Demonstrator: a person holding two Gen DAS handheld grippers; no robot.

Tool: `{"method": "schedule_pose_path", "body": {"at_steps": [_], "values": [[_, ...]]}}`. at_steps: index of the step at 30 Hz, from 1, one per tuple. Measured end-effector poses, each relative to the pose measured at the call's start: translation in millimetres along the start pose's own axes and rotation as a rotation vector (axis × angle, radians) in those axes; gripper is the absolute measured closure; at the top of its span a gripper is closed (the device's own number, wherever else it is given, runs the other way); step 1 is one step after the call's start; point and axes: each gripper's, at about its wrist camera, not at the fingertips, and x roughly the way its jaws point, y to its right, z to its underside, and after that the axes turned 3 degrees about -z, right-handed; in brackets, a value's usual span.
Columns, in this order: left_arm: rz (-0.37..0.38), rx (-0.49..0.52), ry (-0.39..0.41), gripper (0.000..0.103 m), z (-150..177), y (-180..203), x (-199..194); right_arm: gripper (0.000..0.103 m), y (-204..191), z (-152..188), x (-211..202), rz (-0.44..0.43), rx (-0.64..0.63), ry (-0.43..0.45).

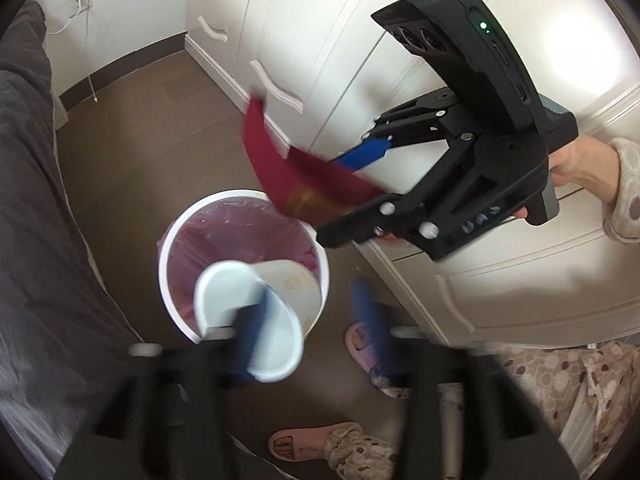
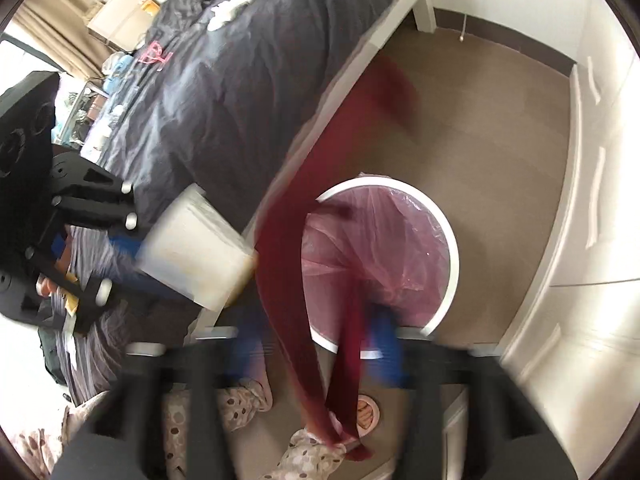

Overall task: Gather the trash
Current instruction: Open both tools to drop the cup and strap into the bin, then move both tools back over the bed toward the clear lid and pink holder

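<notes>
Two grippers hang over the bin (image 1: 244,264) so that what they let go lands inside its pink liner. The left gripper (image 1: 308,332) has its fingers spread; the cup (image 1: 248,312) still rests on the left finger, tipped above the bin's near rim. The right gripper (image 1: 360,184), to the right, is also spread, the red wrapper (image 1: 304,176) lying loose between its fingers, over the far rim

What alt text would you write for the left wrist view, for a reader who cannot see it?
A white paper cup sits against one finger of the open left tool, above a pink-lined white bin. A red wrapper lies across the open right tool.
</notes>
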Motion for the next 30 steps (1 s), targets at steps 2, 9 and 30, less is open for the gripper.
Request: {"method": "schedule_pose_path", "body": {"at_steps": [2, 9, 30], "values": [[0.005, -0.009, 0.038, 0.012, 0.8, -1.1, -2.6, 0.035, 1.7, -2.3, 4.9, 0.02, -0.001, 0.0], [-0.01, -0.092, 0.034, 0.012, -3.5, -18.0, 0.3, 0.035, 5.9, -8.2, 9.2, 0.026, 0.006, -0.007], [-0.181, -0.27, 0.126, 0.008, 60.4, -70.9, -132.0, 0.021, -84.3, -76.7, -41.4, 0.105, -0.225, -0.029]]}}
